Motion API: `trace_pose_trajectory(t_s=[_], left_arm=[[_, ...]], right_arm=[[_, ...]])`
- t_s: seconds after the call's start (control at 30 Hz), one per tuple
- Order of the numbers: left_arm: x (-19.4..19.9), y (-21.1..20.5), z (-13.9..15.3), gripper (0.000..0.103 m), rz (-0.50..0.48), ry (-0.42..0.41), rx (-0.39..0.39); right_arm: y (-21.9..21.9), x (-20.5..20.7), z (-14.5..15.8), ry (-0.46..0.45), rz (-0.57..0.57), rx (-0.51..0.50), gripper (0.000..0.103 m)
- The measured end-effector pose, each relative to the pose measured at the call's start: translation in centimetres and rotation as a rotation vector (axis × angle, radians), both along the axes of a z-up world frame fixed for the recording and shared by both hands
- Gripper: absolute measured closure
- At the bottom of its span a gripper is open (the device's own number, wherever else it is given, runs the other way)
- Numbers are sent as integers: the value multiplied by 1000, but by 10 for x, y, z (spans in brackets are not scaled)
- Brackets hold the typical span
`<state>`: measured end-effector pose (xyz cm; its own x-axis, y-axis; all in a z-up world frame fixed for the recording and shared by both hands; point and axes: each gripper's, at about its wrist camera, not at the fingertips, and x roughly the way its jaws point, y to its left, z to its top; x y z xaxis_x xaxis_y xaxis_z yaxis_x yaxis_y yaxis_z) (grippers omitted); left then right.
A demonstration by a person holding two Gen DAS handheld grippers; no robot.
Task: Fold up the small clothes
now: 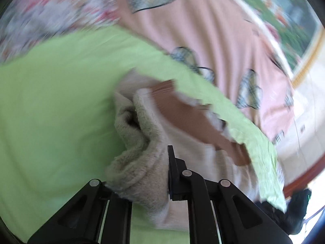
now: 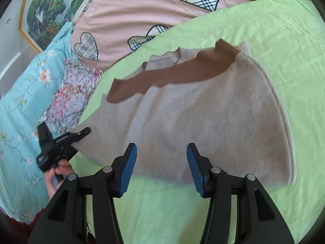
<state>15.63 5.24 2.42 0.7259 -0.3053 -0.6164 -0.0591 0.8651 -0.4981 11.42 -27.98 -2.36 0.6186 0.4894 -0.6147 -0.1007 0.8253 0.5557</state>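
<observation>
A small beige knit sweater (image 2: 203, 118) with a brown ribbed band (image 2: 172, 73) lies on a light green sheet (image 2: 274, 40). My left gripper (image 2: 81, 134) is shut on the sweater's left edge; in the left wrist view the bunched beige knit (image 1: 142, 162) fills the space between its jaws, and the view is blurred. My right gripper (image 2: 161, 166) is open and empty, its blue pads (image 2: 128, 168) just above the sweater's near hem.
A pink duvet with plaid hearts (image 2: 142, 10) lies beyond the green sheet. A floral cloth (image 2: 71, 97) and a turquoise flowered sheet (image 2: 20, 101) are at the left. A framed landscape picture (image 2: 46, 10) hangs on the wall. A dark bundle (image 1: 294, 213) lies at the lower right.
</observation>
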Motion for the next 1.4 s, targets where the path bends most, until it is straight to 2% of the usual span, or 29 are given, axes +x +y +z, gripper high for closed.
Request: trace_pose_trajectory(t_s=[0.1,0.2,0.27,0.3,0.37,0.43,0.5,0.7,0.73,0.77,0.8,0.83,0.9,1.03,1.17,1.27,1.4], left_arm=[[4,-49,22,94,-115,-59,100],[8,-97,28,96,-231,-95,165],[12,-126,22,96,-305,-94,177],[13,-138,18,96,-331,-85,181],[12,-157,5,96,-374,-57,205],[10,-167,-6,96,-396,-35,216],[8,-169,-13,96,-402,-17,208],[3,-157,-12,96,-399,-14,178],[3,-158,-11,96,-399,-13,184],[3,-159,-9,96,-397,-14,194],[1,-157,-6,96,-393,-18,207],[0,-158,-3,96,-394,-23,216],[-2,-161,4,96,-401,-37,215],[-11,-183,17,96,-472,-61,188],[-19,-228,21,95,-564,-79,178],[-21,-266,10,95,-640,-88,155],[-20,-305,-18,95,-692,-21,172]], right_arm=[[-14,22,0,10,7,35,50],[-27,44,-2,31,46,152,50],[-29,56,-2,40,76,178,47],[-28,62,-2,42,97,188,42],[-27,77,-3,45,141,259,37],[-21,96,-8,70,188,310,34],[-9,117,-12,97,217,305,34],[52,168,-27,169,332,346,34],[58,175,-29,174,323,347,39],[65,181,-30,176,320,346,49],[73,187,-30,178,327,345,76],[76,190,-28,170,319,344,84],[77,190,-17,135,323,339,85],[57,170,20,24,327,257,86],[1,150,42,-37,279,177,86],[-43,136,39,-26,200,83,86],[-87,128,12,38,118,45,86]])
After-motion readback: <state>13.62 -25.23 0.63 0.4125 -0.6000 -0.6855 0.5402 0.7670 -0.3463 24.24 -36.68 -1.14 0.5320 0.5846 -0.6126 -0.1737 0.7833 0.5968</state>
